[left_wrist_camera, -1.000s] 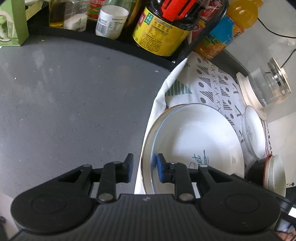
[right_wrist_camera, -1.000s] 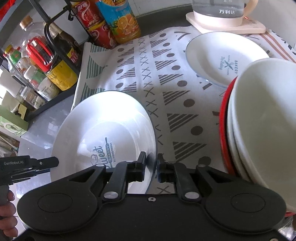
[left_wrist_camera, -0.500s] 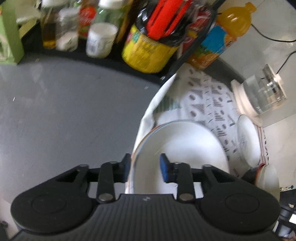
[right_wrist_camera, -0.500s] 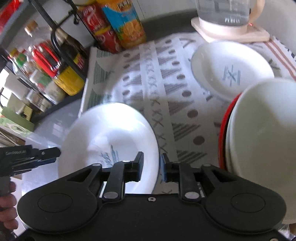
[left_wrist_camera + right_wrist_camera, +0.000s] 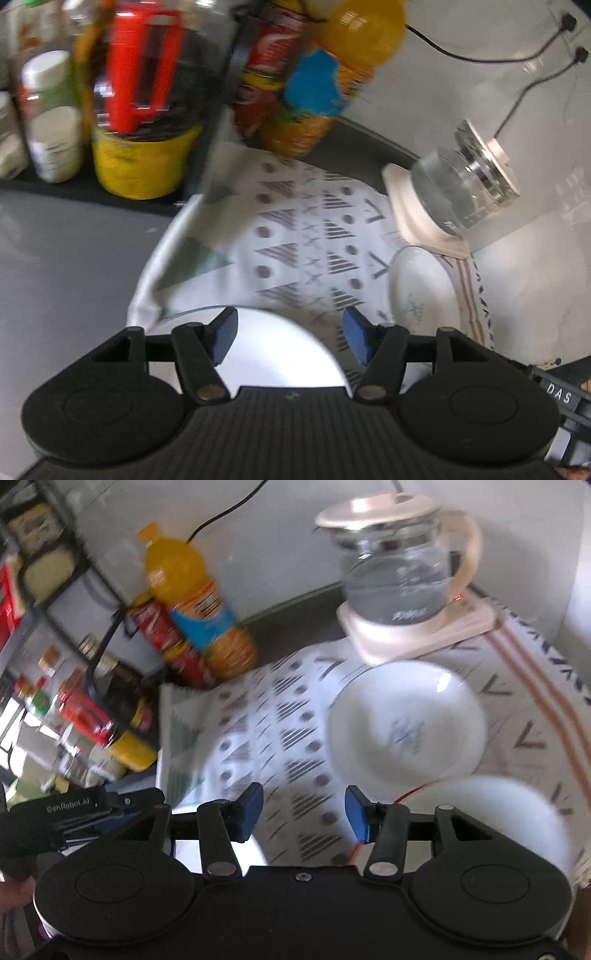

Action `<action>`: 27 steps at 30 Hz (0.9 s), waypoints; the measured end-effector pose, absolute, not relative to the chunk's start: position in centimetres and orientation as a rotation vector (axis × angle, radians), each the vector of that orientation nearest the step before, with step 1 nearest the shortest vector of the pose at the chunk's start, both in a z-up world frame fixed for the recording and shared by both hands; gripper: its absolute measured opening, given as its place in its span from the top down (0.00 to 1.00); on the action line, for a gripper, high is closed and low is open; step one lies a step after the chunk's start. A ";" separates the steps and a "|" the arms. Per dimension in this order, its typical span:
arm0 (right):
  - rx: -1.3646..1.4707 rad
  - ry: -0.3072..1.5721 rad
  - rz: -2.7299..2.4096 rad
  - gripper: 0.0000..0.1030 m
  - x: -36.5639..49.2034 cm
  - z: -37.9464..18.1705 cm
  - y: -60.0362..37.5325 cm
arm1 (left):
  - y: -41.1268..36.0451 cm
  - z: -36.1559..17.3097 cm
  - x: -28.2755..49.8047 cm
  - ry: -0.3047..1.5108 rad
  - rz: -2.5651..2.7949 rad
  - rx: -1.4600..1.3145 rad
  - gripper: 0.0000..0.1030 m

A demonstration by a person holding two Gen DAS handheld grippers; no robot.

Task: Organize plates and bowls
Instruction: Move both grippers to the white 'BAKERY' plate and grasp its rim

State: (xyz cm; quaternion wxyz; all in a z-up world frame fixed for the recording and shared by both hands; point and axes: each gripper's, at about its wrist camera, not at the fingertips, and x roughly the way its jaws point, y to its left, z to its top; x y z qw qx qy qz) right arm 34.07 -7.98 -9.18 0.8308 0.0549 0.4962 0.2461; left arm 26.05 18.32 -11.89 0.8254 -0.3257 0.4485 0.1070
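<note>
A large white plate lies on the patterned cloth, seen low in both wrist views. My left gripper hovers above its far rim with jaws opening; the blue pads do not touch it. My right gripper is also opening, over bare cloth, with the large plate's edge just left of it and nothing between its jaws. A smaller white plate with a logo rests further back. At right stands a stack of white bowls with a red-rimmed one beneath. The left gripper's body shows at the lower left.
A glass kettle on a cream base stands at the back of the cloth. An orange drink bottle, a red can and a black rack of jars and bottles line the back left. Grey counter lies left of the cloth.
Both grippers opened off the large plate's rim and lifted away. The plate now lies lower in both views, and the back wall and kettle have come into sight.
</note>
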 end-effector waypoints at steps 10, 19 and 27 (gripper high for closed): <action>0.140 1.061 0.402 0.43 38.8 -9.6 -12.4 | 14.4 -13.8 32.2 0.983 0.144 -0.714 0.41; 0.181 1.145 0.334 0.40 43.4 -12.2 -16.1 | 11.3 -17.1 37.3 1.036 0.116 -0.766 0.44; 0.204 1.264 0.315 0.54 46.5 -15.5 -17.9 | 10.3 -20.3 39.2 1.086 0.144 -0.838 0.67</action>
